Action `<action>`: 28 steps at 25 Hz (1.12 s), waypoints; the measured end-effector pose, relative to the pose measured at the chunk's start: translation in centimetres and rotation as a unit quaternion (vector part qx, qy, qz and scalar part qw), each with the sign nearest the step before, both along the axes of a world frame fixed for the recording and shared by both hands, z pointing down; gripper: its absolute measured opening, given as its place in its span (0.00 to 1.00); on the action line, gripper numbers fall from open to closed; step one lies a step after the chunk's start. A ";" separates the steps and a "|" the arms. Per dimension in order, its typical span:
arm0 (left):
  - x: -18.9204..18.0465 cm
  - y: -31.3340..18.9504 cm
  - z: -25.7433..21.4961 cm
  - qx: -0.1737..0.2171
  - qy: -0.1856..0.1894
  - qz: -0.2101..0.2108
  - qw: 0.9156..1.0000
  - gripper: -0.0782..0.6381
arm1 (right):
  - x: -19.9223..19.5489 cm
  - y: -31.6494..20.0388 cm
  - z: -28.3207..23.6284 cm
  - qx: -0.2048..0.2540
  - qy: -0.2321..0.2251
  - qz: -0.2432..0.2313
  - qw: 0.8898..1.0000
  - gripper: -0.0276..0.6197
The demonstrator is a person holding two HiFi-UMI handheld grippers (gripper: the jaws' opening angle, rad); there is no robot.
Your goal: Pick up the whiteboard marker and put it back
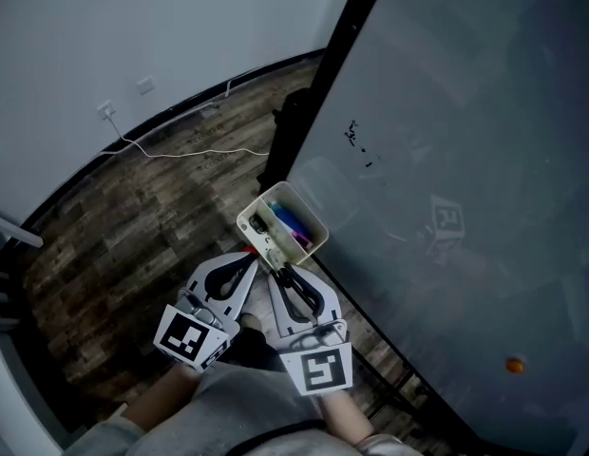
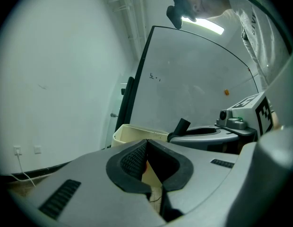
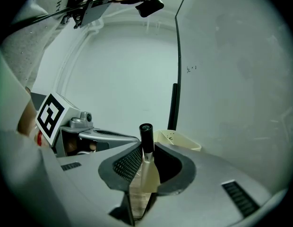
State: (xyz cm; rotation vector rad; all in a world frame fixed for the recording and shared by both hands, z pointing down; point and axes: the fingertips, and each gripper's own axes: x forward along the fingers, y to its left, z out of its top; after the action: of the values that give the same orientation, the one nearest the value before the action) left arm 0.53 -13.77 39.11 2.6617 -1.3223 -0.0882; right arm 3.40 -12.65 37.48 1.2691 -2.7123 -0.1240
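A whiteboard marker (image 3: 146, 137) with a black cap and white barrel stands upright between the tips of my right gripper (image 3: 146, 148), whose pads press on it from both sides. In the left gripper view its black cap (image 2: 182, 125) sticks up from the right gripper's tips. My left gripper (image 2: 146, 143) is shut, tips touching, with nothing in it. In the head view the left gripper (image 1: 254, 256) and the right gripper (image 1: 275, 268) sit side by side just below a cream marker tray (image 1: 316, 218) on the whiteboard (image 1: 465, 160). Blue and purple markers (image 1: 293, 224) lie in the tray.
The whiteboard's black frame (image 1: 309, 103) runs up past the tray. A small orange magnet (image 1: 514, 364) sticks to the board at lower right. On the wooden floor a white cable (image 1: 180, 150) runs from a wall socket (image 1: 106, 109).
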 end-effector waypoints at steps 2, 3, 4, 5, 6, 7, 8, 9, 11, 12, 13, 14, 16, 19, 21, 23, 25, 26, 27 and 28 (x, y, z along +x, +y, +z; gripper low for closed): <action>-0.1 0.1 0.0 -0.001 0.002 0.001 1.000 0.13 | 0.0 0.1 0.1 0.000 0.009 0.001 1.000 0.18; -0.2 0.0 0.1 -0.001 0.004 0.000 1.000 0.13 | 0.0 0.2 0.2 0.000 0.015 0.001 1.000 0.18; -0.3 -0.1 0.1 -0.001 0.005 -0.001 1.000 0.13 | 0.0 0.1 0.2 0.000 0.020 0.002 1.000 0.17; -0.4 -0.2 0.1 0.000 0.005 -0.002 1.000 0.13 | 0.0 0.0 0.2 0.001 0.024 0.004 1.000 0.17; -0.5 -0.2 0.1 0.000 0.006 -0.002 1.000 0.13 | 0.0 0.0 0.3 0.001 0.026 0.007 1.000 0.17; -0.5 -0.1 0.1 -0.001 0.007 -0.001 1.000 0.13 | 0.0 0.0 0.3 -0.002 0.026 0.011 1.000 0.17; -0.6 -0.1 0.2 -0.002 0.008 0.000 1.000 0.13 | 0.1 0.0 0.4 -0.007 0.023 0.014 1.000 0.17; -0.6 0.0 0.2 -0.003 0.010 0.001 1.000 0.13 | 0.1 0.0 0.4 -0.012 0.018 0.017 1.000 0.17; -0.6 0.0 0.2 -0.003 0.011 0.002 1.000 0.13 | 0.2 -0.1 0.3 -0.018 0.009 0.020 1.000 0.17; -0.6 0.0 0.1 -0.002 0.012 0.004 1.000 0.13 | 0.3 -0.2 0.2 -0.019 0.007 0.022 1.000 0.16; -0.6 0.1 0.1 -0.001 0.013 0.006 1.000 0.13 | 0.4 -0.3 0.1 -0.019 0.006 0.024 1.000 0.16; -0.5 0.1 0.0 -0.001 0.013 0.008 1.000 0.13 | 0.5 -0.4 0.0 -0.020 0.005 0.027 0.999 0.16; -0.6 0.2 0.1 -0.002 0.012 0.010 1.000 0.13 | 0.6 -0.6 -0.2 -0.022 0.001 0.032 0.999 0.16; -0.6 0.2 0.0 -0.002 0.012 0.013 1.000 0.13 | 0.8 -0.9 -0.7 -0.020 -0.005 0.037 0.999 0.16; -0.6 0.1 0.0 -0.002 0.013 0.015 1.000 0.13 | 0.7 -1.1 -1.0 -0.015 -0.004 0.036 0.999 0.16; -0.6 0.1 -0.1 -0.002 0.013 0.017 1.000 0.13 | 0.6 -1.2 -1.4 -0.011 -0.005 0.034 0.999 0.16; -0.6 0.1 -0.2 -0.001 0.013 0.019 1.000 0.13 | 0.5 -1.2 -1.6 -0.010 -0.004 0.033 0.999 0.16; -0.6 0.0 -0.2 0.000 0.013 0.020 1.000 0.13 | 0.5 -1.3 -1.8 -0.009 -0.004 0.033 0.999 0.16; -0.6 0.0 -0.2 0.001 0.012 0.021 1.000 0.13 | 0.5 -1.3 -1.9 -0.009 -0.006 0.032 0.999 0.16; -0.6 0.0 -0.3 0.001 0.012 0.021 1.000 0.13 | 0.4 -1.3 -2.0 -0.010 -0.008 0.032 0.999 0.16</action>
State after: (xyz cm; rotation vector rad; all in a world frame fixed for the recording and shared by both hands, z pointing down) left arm -0.11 -13.77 38.86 2.6812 -1.2584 -0.1161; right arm 3.83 -13.98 35.48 1.3546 -2.6755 -0.0788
